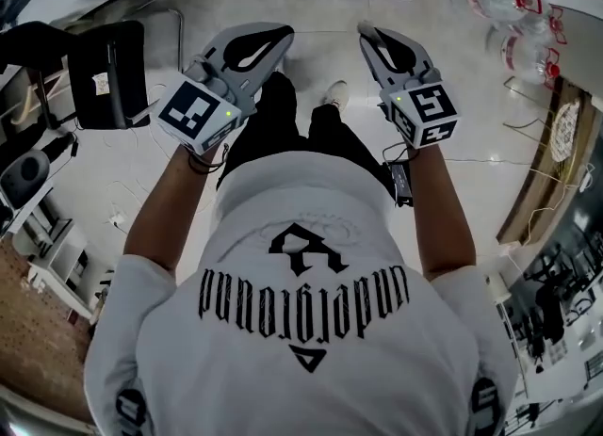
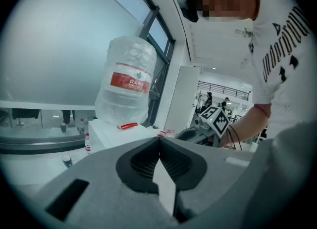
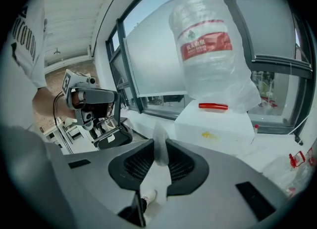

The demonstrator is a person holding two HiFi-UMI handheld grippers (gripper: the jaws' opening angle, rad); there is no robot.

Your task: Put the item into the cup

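Observation:
I stand over a pale floor with a gripper in each hand at waist height. My left gripper (image 1: 280,39) has its jaws closed tip to tip with nothing between them, as the left gripper view (image 2: 159,140) shows. My right gripper (image 1: 366,33) pinches a small pale, crumpled, see-through item (image 3: 160,141) that sticks up past its tips (image 3: 161,149). A small cup (image 2: 66,160) stands on a white ledge at the lower left of the left gripper view, far from both grippers.
A big plastic-wrapped water bottle (image 3: 208,50) with a red label sits on a white box (image 3: 218,124) by the window. More wrapped bottles (image 1: 513,10) lie at the top right of the head view. A black chair (image 1: 108,72) is on my left, with cables on the floor.

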